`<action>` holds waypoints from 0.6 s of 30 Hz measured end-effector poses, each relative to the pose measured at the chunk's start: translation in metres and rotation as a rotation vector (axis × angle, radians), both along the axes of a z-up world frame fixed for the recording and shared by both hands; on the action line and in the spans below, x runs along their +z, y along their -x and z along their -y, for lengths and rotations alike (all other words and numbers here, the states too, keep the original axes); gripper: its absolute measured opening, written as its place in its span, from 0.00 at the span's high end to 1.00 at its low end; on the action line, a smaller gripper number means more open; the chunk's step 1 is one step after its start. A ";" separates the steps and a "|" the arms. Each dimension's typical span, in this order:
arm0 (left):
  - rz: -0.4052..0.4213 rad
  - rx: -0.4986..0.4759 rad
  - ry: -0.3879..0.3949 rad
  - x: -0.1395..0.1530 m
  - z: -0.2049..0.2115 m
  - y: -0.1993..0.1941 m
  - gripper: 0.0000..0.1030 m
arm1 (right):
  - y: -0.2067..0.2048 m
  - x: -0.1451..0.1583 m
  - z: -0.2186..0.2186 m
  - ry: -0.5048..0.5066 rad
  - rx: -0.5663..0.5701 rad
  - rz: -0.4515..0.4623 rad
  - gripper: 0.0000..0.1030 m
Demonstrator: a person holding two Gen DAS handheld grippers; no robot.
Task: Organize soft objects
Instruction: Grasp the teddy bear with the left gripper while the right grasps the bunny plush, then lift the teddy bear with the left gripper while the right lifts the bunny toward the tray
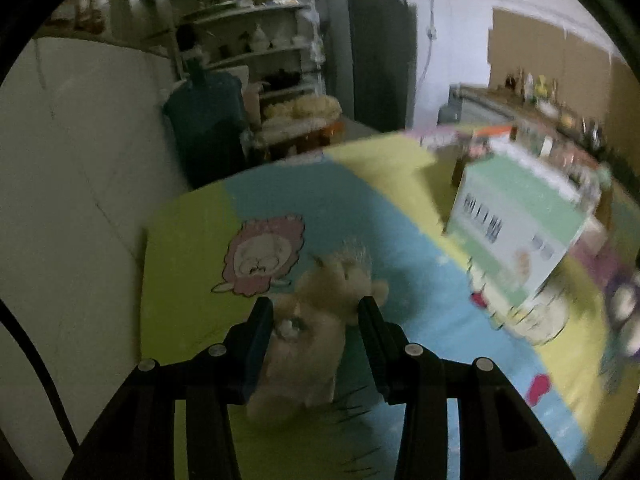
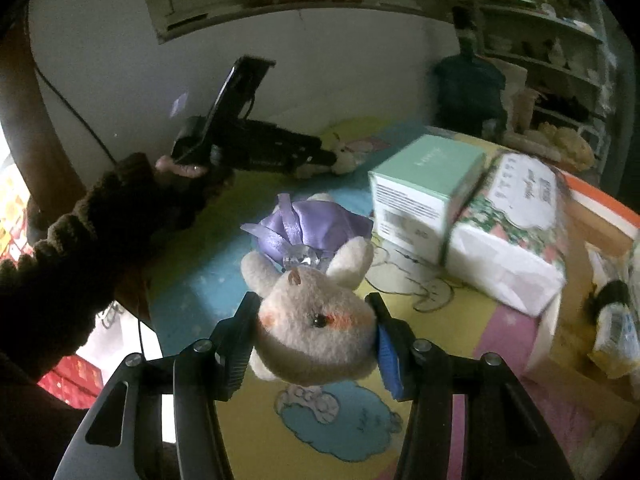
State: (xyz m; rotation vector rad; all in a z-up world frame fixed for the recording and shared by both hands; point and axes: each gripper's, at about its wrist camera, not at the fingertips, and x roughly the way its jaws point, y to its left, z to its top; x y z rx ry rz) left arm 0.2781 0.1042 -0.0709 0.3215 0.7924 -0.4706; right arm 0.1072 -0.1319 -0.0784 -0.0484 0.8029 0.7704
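My left gripper (image 1: 317,307) is shut on a tan plush toy (image 1: 308,344), which hangs between the pads just above the cartoon mat (image 1: 184,240). The right wrist view shows that same left gripper (image 2: 332,157) at the far side of the mat with the tan plush toy (image 2: 347,159) at its tips. My right gripper (image 2: 312,301) is shut on the head of a white plush bunny (image 2: 316,332) in a purple satin dress (image 2: 308,228). The bunny's body trails forward over the mat.
A green and white box (image 2: 424,200) and a soft tissue pack (image 2: 508,240) lie to the right on the mat (image 2: 192,280). A person's dark knitted sleeve (image 2: 60,248) reaches in from the left. A blue water jug (image 1: 204,120) and shelves (image 1: 256,40) stand behind.
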 end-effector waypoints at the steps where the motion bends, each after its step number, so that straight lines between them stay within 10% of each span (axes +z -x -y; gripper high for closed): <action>1: -0.005 -0.012 -0.020 -0.004 0.002 0.000 0.57 | 0.001 0.000 0.003 -0.004 -0.004 -0.003 0.47; 6: 0.034 0.012 -0.131 -0.018 0.008 0.000 0.55 | 0.002 0.000 0.014 -0.034 -0.019 -0.014 0.47; 9: 0.033 0.062 -0.098 -0.017 0.003 -0.002 0.71 | 0.002 -0.003 0.019 -0.043 -0.029 -0.015 0.47; 18: 0.043 0.137 0.006 -0.006 -0.007 0.007 0.73 | 0.003 -0.007 0.025 -0.070 -0.052 -0.023 0.47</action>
